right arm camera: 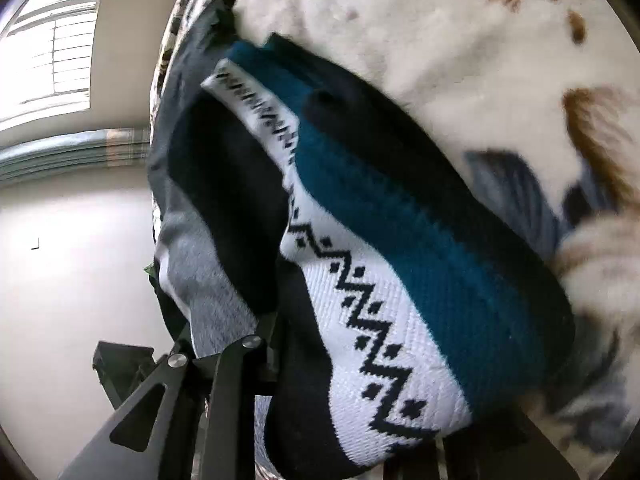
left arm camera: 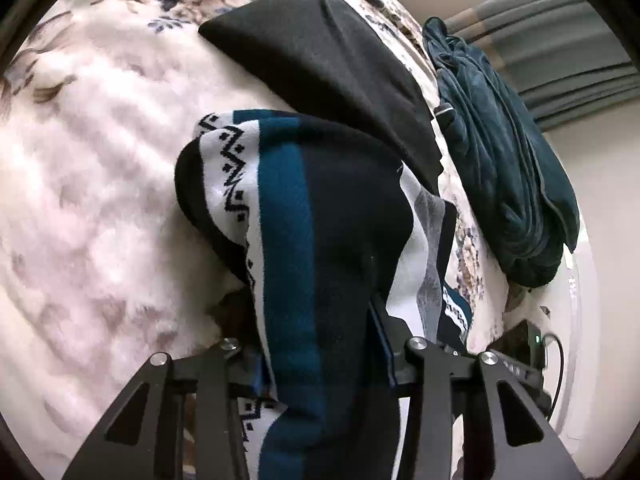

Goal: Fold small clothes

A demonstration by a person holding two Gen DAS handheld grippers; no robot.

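A knit garment point(left arm camera: 320, 216) with teal, black and white bands and a black zigzag pattern hangs over my left gripper point(left arm camera: 320, 344) above a fluffy floral blanket point(left arm camera: 88, 184). The cloth covers the fingertips; the jaws look closed on it. In the right wrist view the same garment point(right arm camera: 384, 264) fills the middle, draped over my right gripper point(right arm camera: 320, 360), whose tips are hidden under the cloth. A grey and white part point(right arm camera: 200, 280) hangs at the left.
A black cloth point(left arm camera: 328, 68) lies on the blanket behind the garment. A dark teal bundle point(left arm camera: 508, 160) lies at the right edge of the bed. Grey curtains point(left arm camera: 568, 52) and a window point(right arm camera: 52, 40) are behind. A black device with cable point(left arm camera: 528, 344) sits at the right.
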